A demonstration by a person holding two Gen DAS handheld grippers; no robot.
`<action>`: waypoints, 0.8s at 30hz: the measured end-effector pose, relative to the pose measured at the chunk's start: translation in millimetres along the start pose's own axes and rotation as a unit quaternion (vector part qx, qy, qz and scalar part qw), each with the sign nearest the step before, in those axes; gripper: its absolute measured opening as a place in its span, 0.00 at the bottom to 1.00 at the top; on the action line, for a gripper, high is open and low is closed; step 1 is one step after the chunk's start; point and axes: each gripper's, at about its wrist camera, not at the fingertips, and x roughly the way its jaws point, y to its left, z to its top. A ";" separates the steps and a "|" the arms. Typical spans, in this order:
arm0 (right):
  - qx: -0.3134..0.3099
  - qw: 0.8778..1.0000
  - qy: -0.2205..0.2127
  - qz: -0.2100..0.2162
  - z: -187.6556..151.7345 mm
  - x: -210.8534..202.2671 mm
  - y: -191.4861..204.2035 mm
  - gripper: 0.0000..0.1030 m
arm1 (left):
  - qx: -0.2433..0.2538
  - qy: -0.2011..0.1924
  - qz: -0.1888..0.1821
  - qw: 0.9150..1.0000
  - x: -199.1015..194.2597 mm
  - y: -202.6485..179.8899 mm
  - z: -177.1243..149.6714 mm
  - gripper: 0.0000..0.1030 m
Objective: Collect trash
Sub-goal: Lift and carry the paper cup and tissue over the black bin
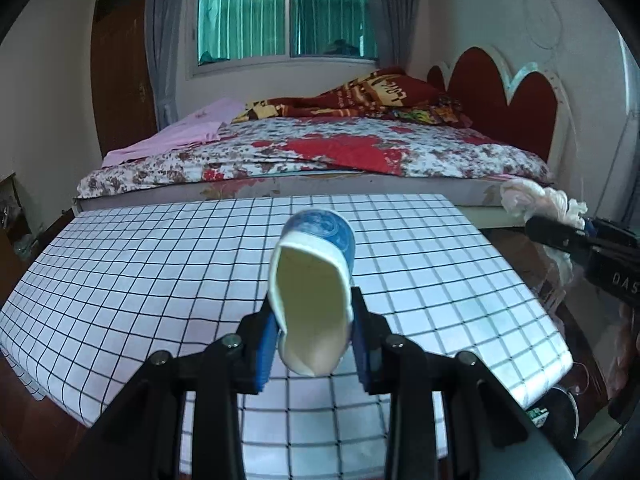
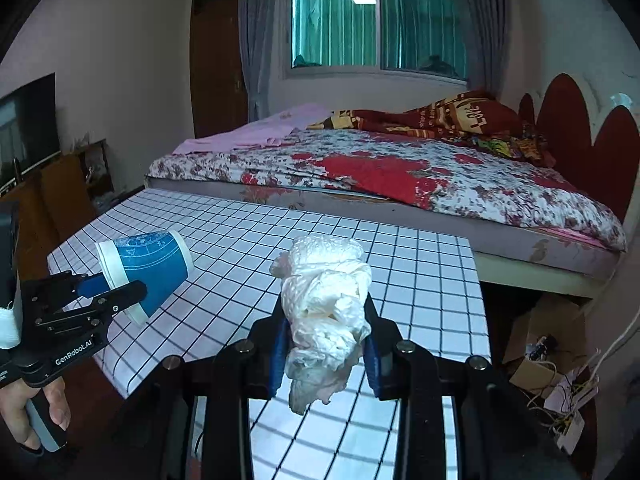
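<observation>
- Above the counter (image 1: 400, 240) with its black-and-white grid cloth, both pieces of trash are already lifted clear; nothing else lies on the cloth in either view.
- Left gripper (image 1: 314, 344): jaws clenched on a blue paper cup (image 1: 314, 280), pinched across its rim so the mouth is squashed oval and faces the camera. From the right wrist view the cup (image 2: 148, 264) lies tilted, base pointing away toward the bed (image 2: 400, 168).
- Right gripper (image 2: 326, 354): jaws grasping a crumpled white plastic bag (image 2: 324, 300), which bulges above and droops below the pads.
- Risk, cup: the hold is only on the thin, deformed rim; a quick swing could probably let it fold further and slip out.
- Risk, bag: the film is slick and springy, so loose folds may slide from the pads or snag on a counter edge.
- Risk, destination: no bin shows in either view, so where to carry them cannot be told; the cardboard and cables (image 2: 560, 376) on the floor at right could foul a low pass.
</observation>
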 end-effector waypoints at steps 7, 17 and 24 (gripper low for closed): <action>0.023 1.000 -0.015 -0.005 -28.3 -48.1 -19.5 0.33 | 0.013 -0.026 -0.029 0.999 -34.0 -40.6 -7.2 0.33; 0.060 0.997 -0.027 -0.037 -62.7 -92.5 -56.2 0.33 | 0.050 -0.024 -0.077 0.995 -44.3 -97.2 -23.4 0.33; 0.081 0.994 -0.036 -0.069 -80.5 -126.0 -81.1 0.33 | 0.066 -0.024 -0.120 0.990 -47.6 -134.6 -30.3 0.33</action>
